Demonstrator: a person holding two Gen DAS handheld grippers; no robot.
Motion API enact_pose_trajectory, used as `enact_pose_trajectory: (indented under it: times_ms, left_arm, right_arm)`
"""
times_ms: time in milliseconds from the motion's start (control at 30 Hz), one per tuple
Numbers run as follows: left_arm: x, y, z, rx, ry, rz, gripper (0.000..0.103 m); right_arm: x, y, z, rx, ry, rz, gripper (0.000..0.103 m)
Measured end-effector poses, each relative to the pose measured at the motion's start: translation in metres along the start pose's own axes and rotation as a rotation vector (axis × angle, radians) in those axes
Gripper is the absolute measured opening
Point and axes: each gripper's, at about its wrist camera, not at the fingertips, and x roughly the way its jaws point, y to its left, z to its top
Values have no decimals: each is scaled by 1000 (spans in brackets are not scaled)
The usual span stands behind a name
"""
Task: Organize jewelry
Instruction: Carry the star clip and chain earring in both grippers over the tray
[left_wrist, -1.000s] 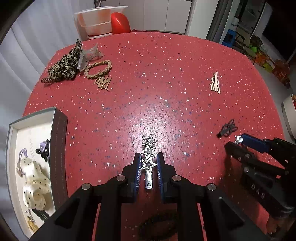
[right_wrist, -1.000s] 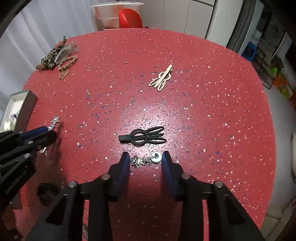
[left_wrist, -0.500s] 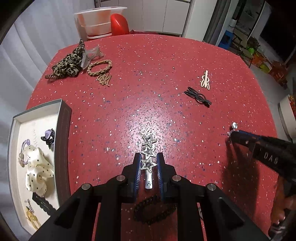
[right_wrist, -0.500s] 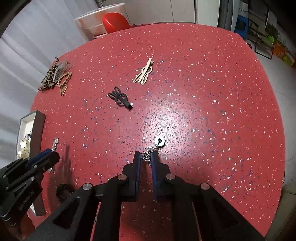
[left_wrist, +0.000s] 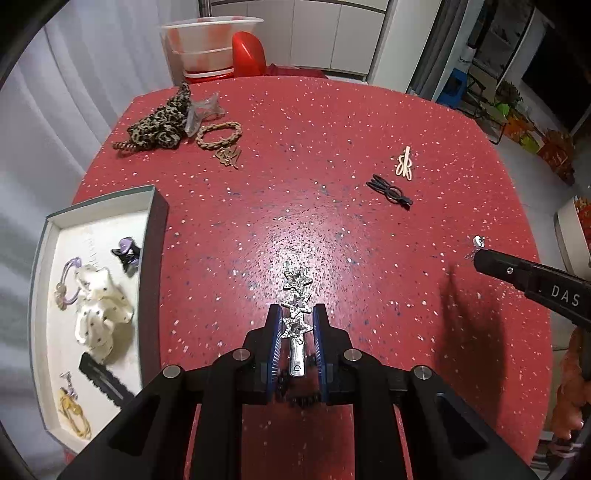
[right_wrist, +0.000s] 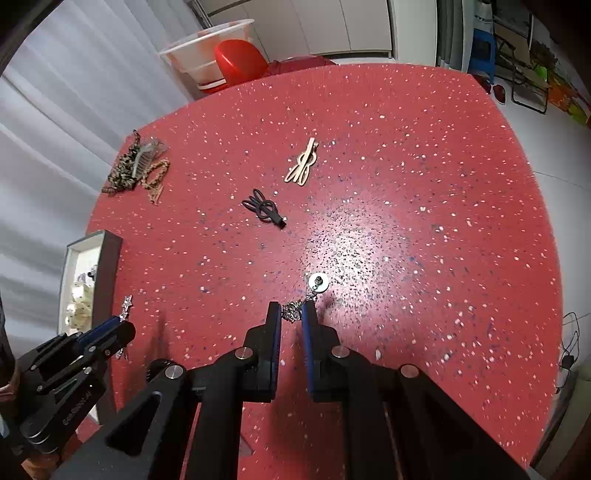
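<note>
Table (left_wrist: 332, 155): red, speckled, round-edged; I see it fill both views.

Box (left_wrist: 153, 258): open, at the table's left edge, white inside. It holds a spotted scrunchie (left_wrist: 99, 317), a purple claw clip (left_wrist: 127, 253) and smaller pieces I cannot make out well.

Left gripper (left_wrist: 297, 325): my jaws are narrow, closed on the star clip (left_wrist: 297, 306), whose star end juts forward above the table.

Right gripper (right_wrist: 291, 314): jaws narrow, pinching the earring (right_wrist: 312, 291); its round disc hangs past the fingertips.

Leopard scrunchie (left_wrist: 159, 123): far left, touching a clear claw clip (left_wrist: 203, 110), with a braided band (left_wrist: 219, 134) beside it.

Black clip (left_wrist: 389, 190): lies mid-table, just beside the beige clip (left_wrist: 404, 166).
</note>
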Motion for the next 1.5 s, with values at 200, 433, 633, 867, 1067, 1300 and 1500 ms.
enact_pose_trajectory:
  times_ms: [200,433,633,867,1067,1300,1500]
  left_arm:
    - [-28,5,-10,-14,3,-3,18]
    - [-58,19,-25,-48,8,-3,18]
    - [-82,37,-35,-78,0,6,18]
    - [-103,64,-48,-118,-11,23,18]
    - [-114,88,-62,-152,-12,41,18]
    - [-120,126,-80,-219,-3,71,18]
    - [-122,158,-91,-280,-5,99,18]
  right_arm:
    - [-33,7,-10,2,-4,3,12]
    - [-60,28,-22,-5,5,14,12]
    - [-77,49,-29,-27,8,27,12]
    - [-88,85,-33,-70,8,46,12]
    - [-90,118,-34,-114,13,66,12]
    - [-87,159,-33,-180,24,93,12]
    - [-77,195,-31,-233,43,123,12]
